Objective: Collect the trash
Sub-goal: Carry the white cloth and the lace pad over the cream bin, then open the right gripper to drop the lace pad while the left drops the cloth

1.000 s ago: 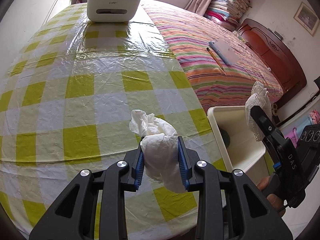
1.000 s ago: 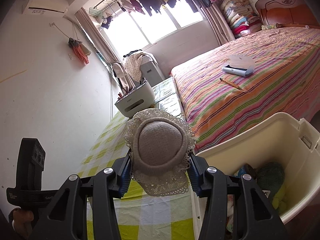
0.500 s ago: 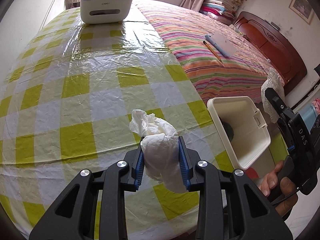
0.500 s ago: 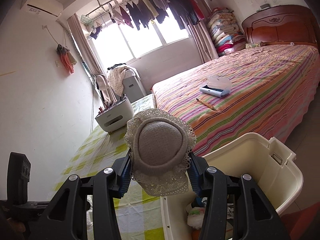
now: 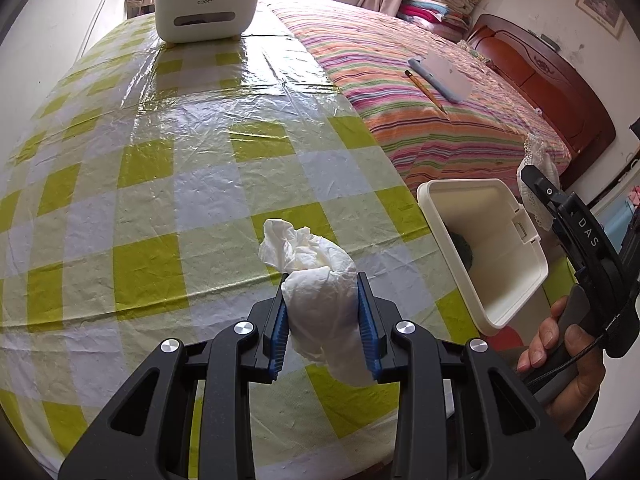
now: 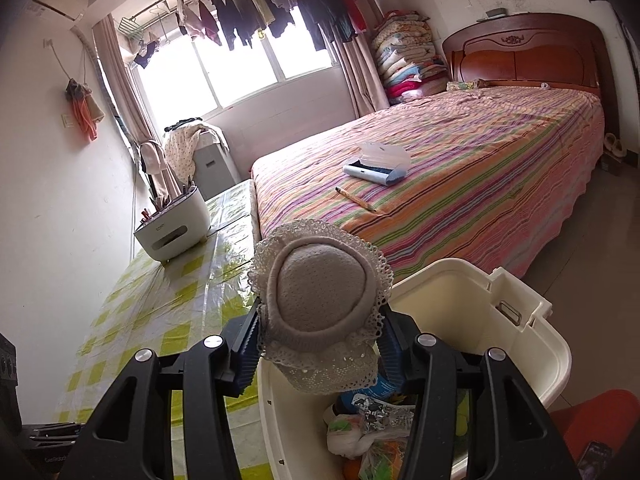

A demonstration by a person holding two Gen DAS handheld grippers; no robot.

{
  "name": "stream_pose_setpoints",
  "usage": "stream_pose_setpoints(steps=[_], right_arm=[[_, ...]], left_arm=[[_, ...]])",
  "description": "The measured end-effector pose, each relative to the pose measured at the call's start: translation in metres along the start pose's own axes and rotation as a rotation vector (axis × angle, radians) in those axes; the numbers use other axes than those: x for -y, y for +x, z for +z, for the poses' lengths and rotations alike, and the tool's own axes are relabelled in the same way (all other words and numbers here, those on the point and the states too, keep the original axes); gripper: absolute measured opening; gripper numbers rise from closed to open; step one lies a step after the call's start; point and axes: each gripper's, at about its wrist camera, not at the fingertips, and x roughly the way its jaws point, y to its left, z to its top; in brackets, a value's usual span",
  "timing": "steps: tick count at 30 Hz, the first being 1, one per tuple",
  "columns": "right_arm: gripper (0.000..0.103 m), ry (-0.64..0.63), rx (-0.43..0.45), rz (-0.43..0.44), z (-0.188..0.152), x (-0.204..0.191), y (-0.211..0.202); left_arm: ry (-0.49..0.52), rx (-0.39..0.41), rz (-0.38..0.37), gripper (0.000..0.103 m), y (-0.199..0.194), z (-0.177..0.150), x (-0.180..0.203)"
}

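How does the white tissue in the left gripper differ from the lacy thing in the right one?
The tissue is plain, crumpled white paper; the lace-edged pad is round grey fabric. The tissue hangs over the checked table; the pad hangs over the bin, its gripper's fingers opening. Both sit between fingers.

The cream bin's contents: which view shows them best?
The right wrist view. It looks down into the cream bin, showing crumpled wrappers and bags at the bottom. The left wrist view shows the bin side-on beyond the table edge, with only one dark item visible inside.
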Motion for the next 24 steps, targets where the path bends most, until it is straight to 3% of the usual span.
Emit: stream_pose_setpoints(steps=[3, 9, 24], right_arm=[[0.06, -0.003, -0.002, -0.012, -0.0019, -0.0001, 0.0014], [0.067, -0.017, 0.012, -0.008, -0.0029, -0.0045, 0.0021], [0.068, 0.023, 0.063, 0.006, 0.0001, 0.0014, -0.0072]], left_arm=[[0.002, -0.005, 0.003, 0.031, 0.0016, -0.0009, -0.0001], [0.006, -0.011, 0.015, 0.031, 0.0057, -0.0038, -0.0003], [0.051, 0.035, 0.023, 0.029, 0.0008, -0.0048, 0.009]])
